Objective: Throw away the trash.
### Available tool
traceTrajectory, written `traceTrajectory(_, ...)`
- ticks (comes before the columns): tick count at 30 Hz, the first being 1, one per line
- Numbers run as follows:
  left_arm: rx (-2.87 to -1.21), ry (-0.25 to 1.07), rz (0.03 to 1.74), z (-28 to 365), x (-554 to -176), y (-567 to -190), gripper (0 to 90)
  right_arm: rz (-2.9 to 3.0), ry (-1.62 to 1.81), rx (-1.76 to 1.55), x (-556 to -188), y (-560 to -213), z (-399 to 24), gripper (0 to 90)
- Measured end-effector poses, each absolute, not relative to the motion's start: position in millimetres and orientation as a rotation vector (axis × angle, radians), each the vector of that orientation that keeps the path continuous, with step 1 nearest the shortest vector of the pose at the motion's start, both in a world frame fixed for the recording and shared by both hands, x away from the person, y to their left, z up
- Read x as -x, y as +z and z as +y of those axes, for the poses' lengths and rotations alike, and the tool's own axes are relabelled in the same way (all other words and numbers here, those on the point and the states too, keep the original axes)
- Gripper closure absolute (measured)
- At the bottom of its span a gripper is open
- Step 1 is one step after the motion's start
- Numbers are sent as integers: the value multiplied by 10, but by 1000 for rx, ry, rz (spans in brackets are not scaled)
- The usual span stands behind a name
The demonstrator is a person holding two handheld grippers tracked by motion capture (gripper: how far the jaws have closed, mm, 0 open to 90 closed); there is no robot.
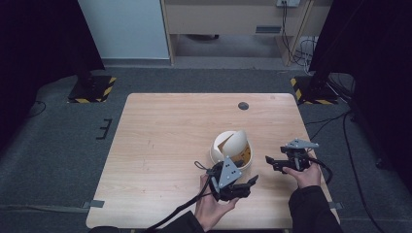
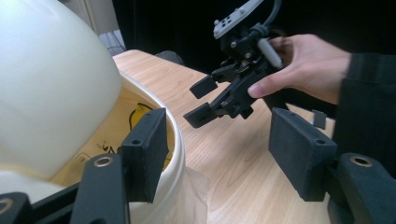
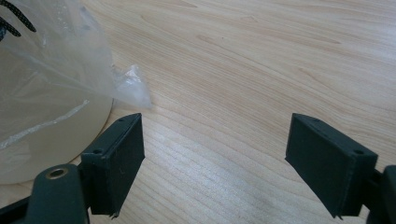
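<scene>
Letting go of cream bowl (image 1: 232, 148) at frame centre, left gripper (image 1: 245, 184) jaws apart, right gripper (image 1: 273, 162) jaws wide and empty; next probably regrasping plastic wrap (image 3: 70, 74).

overhead view, two close gripper views

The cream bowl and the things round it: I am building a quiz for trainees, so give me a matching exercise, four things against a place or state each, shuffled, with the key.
Things:
1. cream bowl
2. curved cream shell
3. left gripper
4. right gripper

Places or states:
A. open, held over bare wood to the right of the bowl
B. standing tilted inside the bowl
C. on the wooden table, with clear plastic film round it
D. open, one of its fingers next to the bowl's rim

Pairs: 1-C, 2-B, 3-D, 4-A
</scene>
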State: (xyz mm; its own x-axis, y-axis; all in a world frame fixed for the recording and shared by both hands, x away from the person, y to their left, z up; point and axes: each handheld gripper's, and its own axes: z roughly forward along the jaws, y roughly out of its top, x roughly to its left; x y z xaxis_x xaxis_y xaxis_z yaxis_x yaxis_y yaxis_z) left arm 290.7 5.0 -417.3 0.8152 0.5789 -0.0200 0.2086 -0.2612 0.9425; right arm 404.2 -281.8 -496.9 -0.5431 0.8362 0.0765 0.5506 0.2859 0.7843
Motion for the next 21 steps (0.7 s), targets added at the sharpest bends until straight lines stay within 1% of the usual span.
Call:
traceTrajectory(4,-1820,344,595,124,-2897,-4121,348,2207,1134,-1257,-4041,-4967,-2819,195)
traceTrajectory(10,-1828,362,554,339,-2821,-4108,315,2209,1133,-1255,-4042,-4975,-2832,195)
traceTrajectory(15,-1839,390,553,675,-2756,-4179,287,2210,1133,-1255,-4040,-4972,-2824,194)
traceTrajectory(21,-1838,419,640,1109,-2776,-4354,268,2213,1126,-1258,-4042,-4981,-2817,194)
